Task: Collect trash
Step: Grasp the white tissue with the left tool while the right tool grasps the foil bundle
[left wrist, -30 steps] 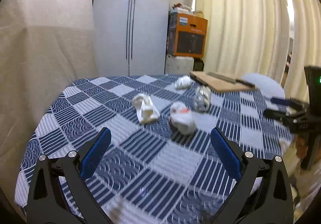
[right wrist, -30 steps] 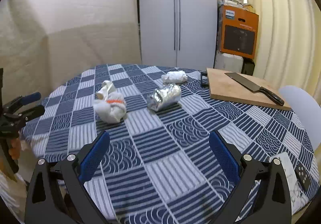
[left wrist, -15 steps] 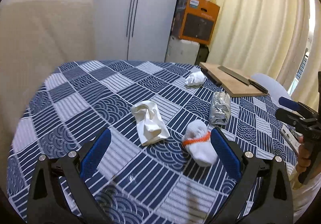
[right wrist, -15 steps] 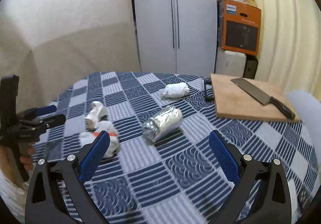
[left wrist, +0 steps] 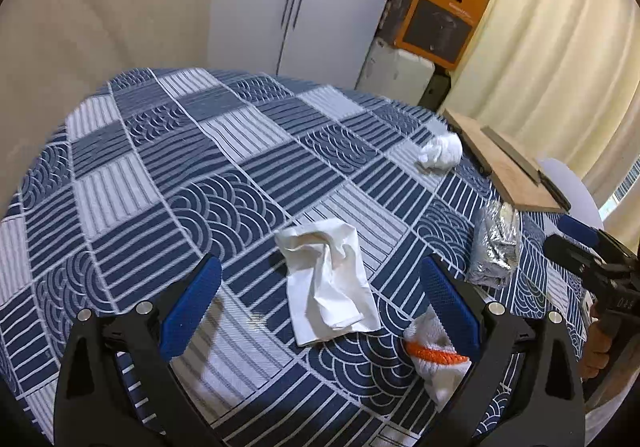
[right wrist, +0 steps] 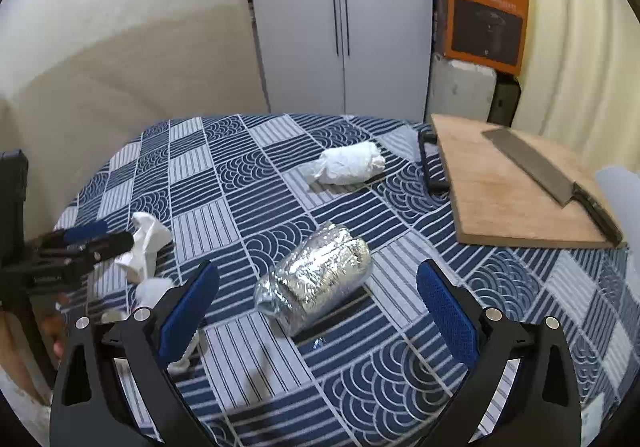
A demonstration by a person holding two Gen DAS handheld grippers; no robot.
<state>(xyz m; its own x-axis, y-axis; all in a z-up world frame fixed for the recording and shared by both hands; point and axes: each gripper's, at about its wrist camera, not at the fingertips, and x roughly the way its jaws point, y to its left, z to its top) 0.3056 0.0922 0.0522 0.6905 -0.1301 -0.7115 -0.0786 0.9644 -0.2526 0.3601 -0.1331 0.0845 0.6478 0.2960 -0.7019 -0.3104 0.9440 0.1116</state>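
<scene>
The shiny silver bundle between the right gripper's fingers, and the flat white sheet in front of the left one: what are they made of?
The shiny silver bundle looks like crumpled metallic foil or foil-lined film: mirror-bright, sharply creased facets. The flat white sheet appears to be tissue or paper napkin: matte, soft folds, thin edges. Both open grippers, right and left, touch neither.

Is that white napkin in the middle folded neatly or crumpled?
Crumpled. The white napkin lies loosely creased and partly spread on the tablecloth, edges uneven.
</scene>
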